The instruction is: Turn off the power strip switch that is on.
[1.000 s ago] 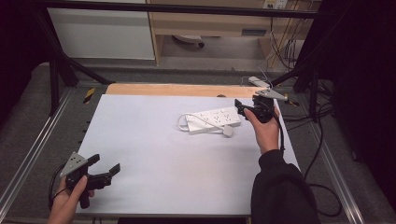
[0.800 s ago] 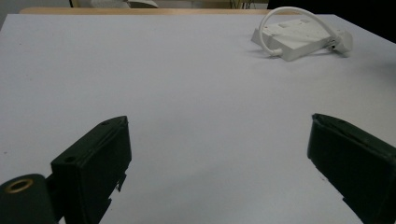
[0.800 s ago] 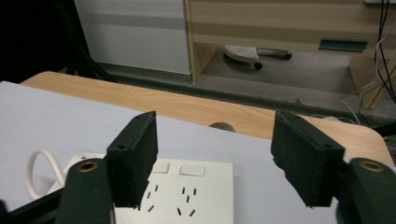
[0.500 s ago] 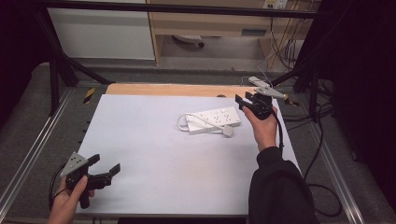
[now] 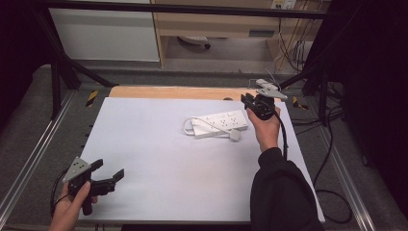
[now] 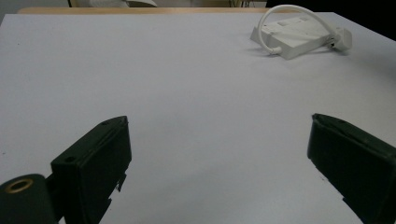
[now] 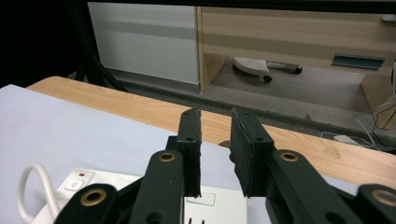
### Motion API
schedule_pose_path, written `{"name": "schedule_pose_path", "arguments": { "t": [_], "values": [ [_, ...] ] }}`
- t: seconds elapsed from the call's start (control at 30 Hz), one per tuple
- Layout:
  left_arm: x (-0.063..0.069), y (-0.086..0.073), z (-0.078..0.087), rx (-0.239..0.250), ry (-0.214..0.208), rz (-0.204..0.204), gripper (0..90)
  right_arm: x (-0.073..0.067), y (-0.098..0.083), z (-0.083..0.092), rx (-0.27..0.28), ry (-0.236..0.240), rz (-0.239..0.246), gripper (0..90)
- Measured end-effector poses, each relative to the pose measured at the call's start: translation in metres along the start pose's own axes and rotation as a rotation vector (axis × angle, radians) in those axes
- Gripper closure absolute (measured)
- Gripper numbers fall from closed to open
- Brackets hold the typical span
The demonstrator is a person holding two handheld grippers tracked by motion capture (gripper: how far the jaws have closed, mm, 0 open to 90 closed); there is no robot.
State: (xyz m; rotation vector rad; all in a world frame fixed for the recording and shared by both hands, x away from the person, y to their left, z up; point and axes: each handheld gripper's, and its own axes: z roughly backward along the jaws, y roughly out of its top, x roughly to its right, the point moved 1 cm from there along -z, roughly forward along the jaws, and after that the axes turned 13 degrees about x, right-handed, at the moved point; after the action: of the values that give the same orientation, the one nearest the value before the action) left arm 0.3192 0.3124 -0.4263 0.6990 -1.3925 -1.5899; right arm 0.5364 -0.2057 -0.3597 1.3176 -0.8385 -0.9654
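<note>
At the near left corner of the desk (image 5: 159,144) the left gripper (image 5: 107,174) hovers low with its jaws spread wide, nothing between them, well apart from everything else. Right of centre lies the white power strip (image 5: 220,123), flat on the desk, its cord (image 5: 188,126) looped round one end and its plug (image 5: 235,136) just beside it. It looks rigid, light and smooth-sided, so a hold across the narrow body seems safer than the floppy cord. Above its right end the right gripper (image 5: 247,99) hangs with jaws narrowed to a slim gap, holding nothing.
</note>
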Motion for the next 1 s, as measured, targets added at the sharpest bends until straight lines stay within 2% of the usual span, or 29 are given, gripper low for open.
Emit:
{"name": "schedule_pose_path", "arguments": {
  "t": [0.2, 0.5, 0.83, 1.0],
  "values": [
    [0.0, 0.0, 0.0, -0.001, -0.003, 0.0, 6.2, 0.0, -0.005, -0.011, -0.014, 0.001, 0.02, 81.0],
    [0.001, 0.001, 0.0, -0.001, -0.008, -0.009, 6.2, -0.005, -0.022, -0.028, -0.042, 0.0, 0.011, 89.2],
    [0.0, 0.002, 0.002, 0.009, -0.007, 0.001, 6.1, -0.01, -0.029, -0.042, -0.061, -0.014, 0.002, 90.0],
    [0.001, 0.002, 0.001, 0.008, -0.011, -0.007, 6.1, -0.011, -0.034, -0.046, -0.075, -0.015, -0.001, 90.0]
  ]
}}
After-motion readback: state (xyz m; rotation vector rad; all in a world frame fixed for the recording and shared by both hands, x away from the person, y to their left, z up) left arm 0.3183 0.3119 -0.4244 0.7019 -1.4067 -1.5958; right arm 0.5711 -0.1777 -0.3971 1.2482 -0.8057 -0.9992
